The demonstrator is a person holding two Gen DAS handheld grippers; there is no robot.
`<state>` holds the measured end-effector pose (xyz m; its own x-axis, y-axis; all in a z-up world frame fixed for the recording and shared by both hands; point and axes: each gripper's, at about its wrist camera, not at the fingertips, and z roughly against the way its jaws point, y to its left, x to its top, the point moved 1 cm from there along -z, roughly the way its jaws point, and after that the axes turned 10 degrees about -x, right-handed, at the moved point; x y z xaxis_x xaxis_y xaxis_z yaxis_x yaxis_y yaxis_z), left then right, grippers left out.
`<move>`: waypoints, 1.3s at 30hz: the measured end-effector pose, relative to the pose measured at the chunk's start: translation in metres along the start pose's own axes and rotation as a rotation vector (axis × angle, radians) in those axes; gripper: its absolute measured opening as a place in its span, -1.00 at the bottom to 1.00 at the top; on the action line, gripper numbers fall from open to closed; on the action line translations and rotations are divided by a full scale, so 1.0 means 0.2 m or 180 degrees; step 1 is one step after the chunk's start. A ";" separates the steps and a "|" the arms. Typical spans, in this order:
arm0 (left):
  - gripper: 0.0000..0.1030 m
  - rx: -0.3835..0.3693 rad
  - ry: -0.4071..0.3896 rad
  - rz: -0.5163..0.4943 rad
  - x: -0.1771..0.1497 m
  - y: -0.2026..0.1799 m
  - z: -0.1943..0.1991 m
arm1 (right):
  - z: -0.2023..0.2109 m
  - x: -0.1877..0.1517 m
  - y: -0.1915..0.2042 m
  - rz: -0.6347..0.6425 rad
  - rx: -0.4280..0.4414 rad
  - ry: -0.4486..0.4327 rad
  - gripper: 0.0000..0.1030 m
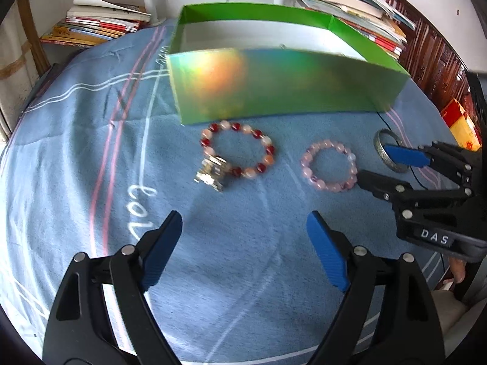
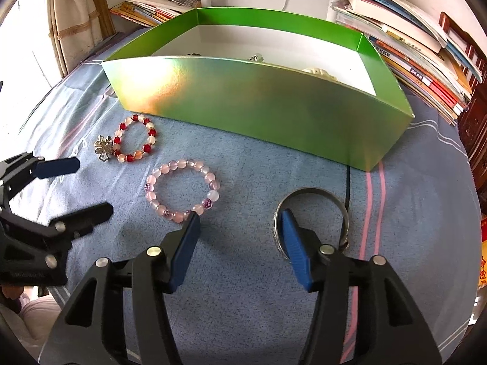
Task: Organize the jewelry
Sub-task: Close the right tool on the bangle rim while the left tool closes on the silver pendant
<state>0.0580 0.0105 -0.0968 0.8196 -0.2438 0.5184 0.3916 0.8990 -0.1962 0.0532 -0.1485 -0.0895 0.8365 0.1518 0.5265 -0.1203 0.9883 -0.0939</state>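
Observation:
A green box (image 1: 283,88) (image 2: 258,103) stands open on the blue bedspread, with a few pieces just showing inside. In front of it lie a red-and-peach bead bracelet (image 1: 239,149) (image 2: 135,138) with a silver charm (image 1: 211,174) (image 2: 103,147), a pink bead bracelet (image 1: 328,164) (image 2: 182,190), and a silver bangle (image 1: 389,152) (image 2: 313,222). My left gripper (image 1: 243,243) (image 2: 88,185) is open and empty, below the red bracelet. My right gripper (image 2: 240,237) (image 1: 374,164) is open, its right finger (image 2: 293,246) reaching inside the bangle, its left finger (image 2: 185,243) by the pink bracelet.
Stacks of books (image 2: 420,51) lie behind and right of the box, more books (image 1: 94,24) at the back left. A black cable (image 2: 347,185) runs under the box's right end. A red and yellow pack (image 1: 459,124) sits at the far right. Dark wooden furniture (image 1: 438,57) stands beyond.

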 end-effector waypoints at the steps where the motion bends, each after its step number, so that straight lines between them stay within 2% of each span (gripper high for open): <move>1: 0.62 0.0001 -0.0014 0.0018 0.01 0.02 0.00 | 0.00 0.00 0.00 -0.0009 -0.0006 -0.0003 0.05; 9: 0.62 -0.0001 0.0011 0.0059 0.08 0.09 -0.03 | 0.01 -0.02 -0.06 -0.0114 -0.0028 -0.0013 -0.23; 13: 0.31 -0.0011 -0.0007 0.0081 0.10 0.13 -0.05 | 0.01 -0.03 -0.10 -0.0185 -0.0016 -0.0017 -0.44; 16: 0.20 -0.0013 -0.0010 0.0084 0.13 0.15 -0.06 | 0.02 -0.03 -0.11 -0.0229 0.0020 -0.0023 -0.46; 21: 0.13 -0.0011 -0.0004 0.0038 0.16 0.15 -0.08 | 0.01 -0.03 -0.14 -0.0330 0.0132 -0.0007 -0.45; 26: 0.01 -0.0033 -0.0027 0.0070 0.15 0.14 -0.07 | 0.01 -0.03 -0.12 -0.0278 0.0068 -0.0010 -0.46; 27: -0.07 -0.0038 -0.0030 0.0072 0.15 0.14 -0.07 | 0.01 -0.03 -0.12 -0.0282 0.0055 -0.0008 -0.47; 29: -0.23 -0.0052 -0.0032 0.0071 0.15 0.14 -0.07 | 0.01 -0.03 -0.13 -0.0278 -0.0019 -0.0004 -0.67; 31: -0.38 -0.0066 -0.0029 0.0061 0.15 0.14 -0.07 | 0.01 -0.03 -0.14 -0.0300 -0.0048 -0.0007 -0.76; 39: -0.41 -0.0062 -0.0014 0.0035 0.15 0.12 -0.07 | 0.01 -0.04 -0.14 -0.0313 -0.0047 -0.0032 -0.78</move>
<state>0.0988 0.0203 -0.0976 0.8221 -0.2324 0.5197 0.3907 0.8943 -0.2181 0.0495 -0.1782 -0.0888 0.8385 0.0543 0.5423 -0.0299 0.9981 -0.0538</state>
